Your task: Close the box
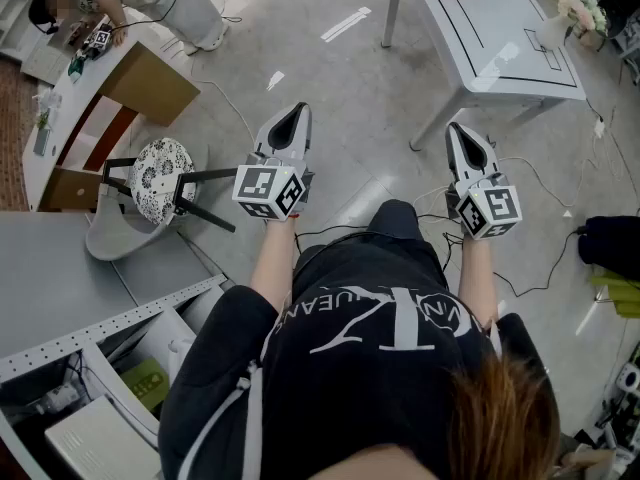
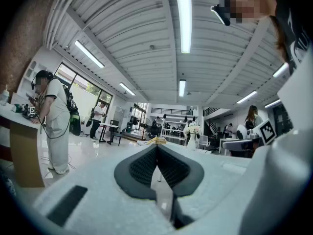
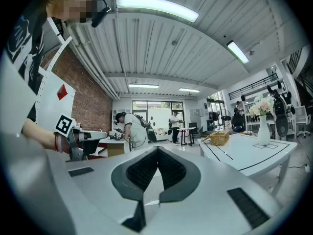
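Over the floor (image 1: 350,118), left claw (image 1: 298,111) and right claw (image 1: 456,129) hang closed, empty, near table (image 1: 500,38).

The left gripper (image 1: 296,111) and right gripper (image 1: 457,130) are hanging side by side over the floor (image 1: 350,88); table (image 1: 520,63) is standing ahead right, stool (image 1: 160,173) sitting to their left.

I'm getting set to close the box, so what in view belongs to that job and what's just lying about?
Job: left tongs, right tongs, both shut, empty; perhaps the cardboard box.
Lying about: patterned stool, white table, wicker basket, flower vase.
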The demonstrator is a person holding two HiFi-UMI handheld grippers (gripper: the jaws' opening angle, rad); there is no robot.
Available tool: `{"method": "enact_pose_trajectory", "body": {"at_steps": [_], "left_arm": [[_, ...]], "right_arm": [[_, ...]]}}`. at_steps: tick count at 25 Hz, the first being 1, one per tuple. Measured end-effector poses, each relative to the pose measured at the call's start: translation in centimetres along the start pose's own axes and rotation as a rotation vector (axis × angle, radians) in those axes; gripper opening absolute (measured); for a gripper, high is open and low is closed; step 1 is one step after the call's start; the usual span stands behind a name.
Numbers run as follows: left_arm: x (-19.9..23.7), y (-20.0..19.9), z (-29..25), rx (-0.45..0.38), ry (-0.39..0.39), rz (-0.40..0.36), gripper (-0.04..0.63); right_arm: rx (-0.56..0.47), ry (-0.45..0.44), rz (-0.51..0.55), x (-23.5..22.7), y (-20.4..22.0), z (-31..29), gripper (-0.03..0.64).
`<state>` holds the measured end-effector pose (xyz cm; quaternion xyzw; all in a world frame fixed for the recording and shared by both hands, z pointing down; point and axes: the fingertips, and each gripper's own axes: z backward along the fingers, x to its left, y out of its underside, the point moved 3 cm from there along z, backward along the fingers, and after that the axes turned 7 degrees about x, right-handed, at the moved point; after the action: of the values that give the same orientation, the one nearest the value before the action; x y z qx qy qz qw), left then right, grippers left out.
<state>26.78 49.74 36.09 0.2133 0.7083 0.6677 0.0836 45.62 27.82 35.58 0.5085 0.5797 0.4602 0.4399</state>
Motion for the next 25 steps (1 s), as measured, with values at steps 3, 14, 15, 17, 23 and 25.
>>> {"method": "enact_pose_trajectory", "body": {"at_steps": [3, 14, 15, 17, 23, 25], "left_arm": [[0.6, -0.2, 0.2, -0.005, -0.018, 0.002, 0.009], [2.6, -0.1, -2.8, 0.005, -0.014, -0.003, 0.009], [3.1, -0.2, -3.3, 0.006, -0.016, -0.002, 0.009], [4.3, -0.3, -4.5, 0.009, -0.022, 0.0, 0.009], [7.7, -1.0, -9.8, 0.03, -0.015, 0.011, 0.009], [8.7, -1.3, -11.7, 0.032, -0.012, 0.019, 0.009]], "right_arm": [[0.0, -0.018, 0.005, 0.3, -0.2, -0.5, -0.002], [0.016, -0.004, -0.007, -1.2, 0.4, -3.9, -0.002], [0.016, -0.002, 0.001, -1.4, 0.4, -4.6, -0.002], [0.012, 0.003, 0.011, -2.2, 0.3, -6.4, -0.003], [0.015, 0.012, 0.015, -5.2, -1.0, -12.3, 0.06], [0.02, 0.013, 0.01, -6.2, -1.0, -14.1, 0.095]]}}
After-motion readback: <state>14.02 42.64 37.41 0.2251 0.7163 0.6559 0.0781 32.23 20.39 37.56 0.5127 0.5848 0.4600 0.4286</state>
